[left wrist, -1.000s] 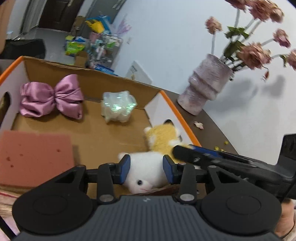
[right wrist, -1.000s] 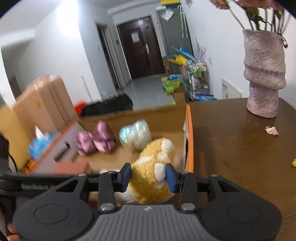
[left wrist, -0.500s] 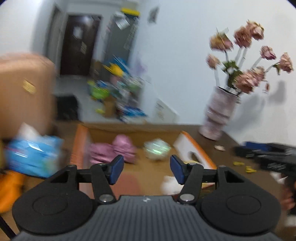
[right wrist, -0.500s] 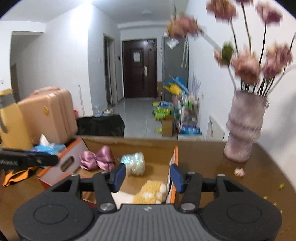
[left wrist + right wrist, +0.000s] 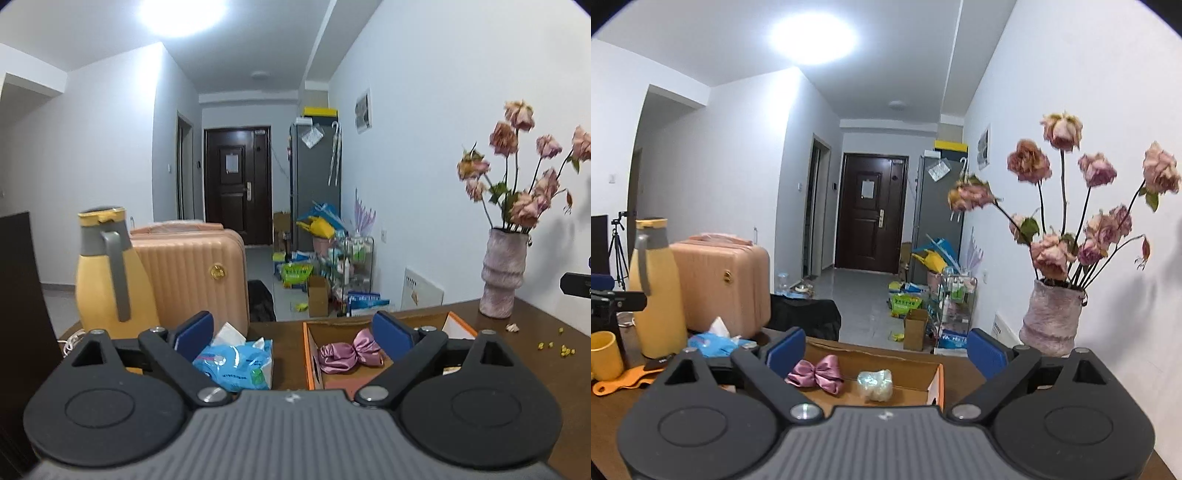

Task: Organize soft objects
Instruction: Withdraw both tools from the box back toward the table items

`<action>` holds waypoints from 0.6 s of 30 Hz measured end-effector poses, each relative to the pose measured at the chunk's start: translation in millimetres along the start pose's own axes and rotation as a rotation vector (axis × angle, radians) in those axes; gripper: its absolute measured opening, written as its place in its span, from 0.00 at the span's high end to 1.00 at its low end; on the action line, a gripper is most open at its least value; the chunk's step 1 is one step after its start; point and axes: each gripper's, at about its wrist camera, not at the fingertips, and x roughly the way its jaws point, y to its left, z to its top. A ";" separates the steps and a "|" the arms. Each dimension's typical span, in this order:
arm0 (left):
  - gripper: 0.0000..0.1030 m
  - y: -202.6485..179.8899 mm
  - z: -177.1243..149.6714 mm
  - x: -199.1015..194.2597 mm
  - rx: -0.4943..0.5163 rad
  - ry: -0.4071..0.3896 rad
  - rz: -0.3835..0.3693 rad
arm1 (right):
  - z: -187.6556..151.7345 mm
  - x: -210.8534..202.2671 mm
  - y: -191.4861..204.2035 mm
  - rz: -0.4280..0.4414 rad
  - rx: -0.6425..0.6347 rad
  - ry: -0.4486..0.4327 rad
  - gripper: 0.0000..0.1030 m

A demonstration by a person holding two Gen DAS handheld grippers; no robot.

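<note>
Apparently between placements: left tool [image 5: 293,334] and right tool [image 5: 886,349] opening, nothing between jaws; pink bow [image 5: 815,373] and iridescent bundle [image 5: 874,384] inside cardboard box [image 5: 934,380]. Next: seek another soft item.

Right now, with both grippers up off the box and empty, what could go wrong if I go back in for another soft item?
The vase of dried flowers stands close beside the right gripper, whose jaws are opening; a wide swing could tip it.

The yellow flask stands tall near the left gripper, also opening, and could be knocked.

The pink bow is light; a careless reach into the cardboard box might drag it out.
</note>
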 end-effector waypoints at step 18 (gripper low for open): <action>0.00 13.0 -160.8 -141.4 -0.067 0.105 -0.085 | -160.0 -155.2 69.2 0.118 0.092 0.085 0.06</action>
